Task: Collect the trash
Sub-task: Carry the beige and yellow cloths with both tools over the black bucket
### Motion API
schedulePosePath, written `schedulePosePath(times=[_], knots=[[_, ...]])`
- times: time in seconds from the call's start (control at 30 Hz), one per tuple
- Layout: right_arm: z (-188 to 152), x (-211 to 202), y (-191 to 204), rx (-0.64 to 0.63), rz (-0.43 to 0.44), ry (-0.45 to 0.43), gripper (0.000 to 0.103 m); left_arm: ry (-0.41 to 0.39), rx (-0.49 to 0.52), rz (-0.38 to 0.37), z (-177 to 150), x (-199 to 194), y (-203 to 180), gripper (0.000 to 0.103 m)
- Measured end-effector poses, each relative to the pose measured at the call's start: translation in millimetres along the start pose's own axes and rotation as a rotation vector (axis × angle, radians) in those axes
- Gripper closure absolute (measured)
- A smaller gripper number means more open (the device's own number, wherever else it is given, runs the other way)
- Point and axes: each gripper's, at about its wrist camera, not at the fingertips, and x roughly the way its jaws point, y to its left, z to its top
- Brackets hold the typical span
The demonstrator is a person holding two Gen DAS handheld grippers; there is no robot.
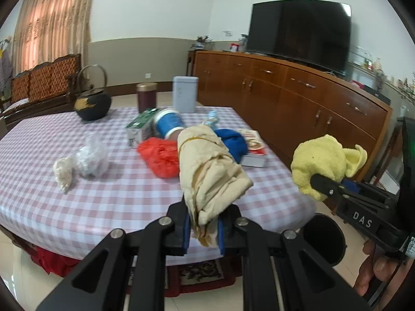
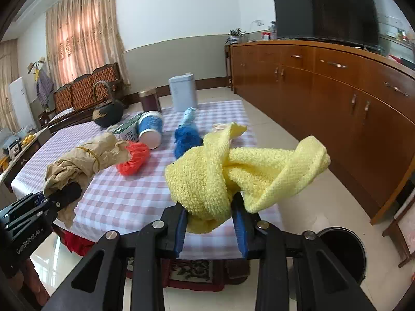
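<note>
Left gripper (image 1: 203, 229) fingers clench a paper bundle (image 1: 210, 171) (tilted downward); right gripper (image 2: 211, 229) grips a yellow cloth (image 2: 233, 171).

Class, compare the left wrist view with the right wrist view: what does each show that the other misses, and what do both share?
Only the left wrist view shows the crumpled clear plastic and white wad on the checked tablecloth, and a book.

Only the right wrist view shows a white appliance by the curtain.

Both show the left hand-held gripper shut on a beige paper bundle, the right hand-held gripper shut on a yellow cloth, the orange bag and the black bin.
</note>
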Motion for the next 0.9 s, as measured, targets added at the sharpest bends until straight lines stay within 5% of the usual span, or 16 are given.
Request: schedulePosePath(times=[0.9], knots=[[-40.0,-78.4,-135.4,0.124,-0.210,-0.016,0.069,0.051,0.184,-0.255,-18.6,8.5,-154.1,0.086]])
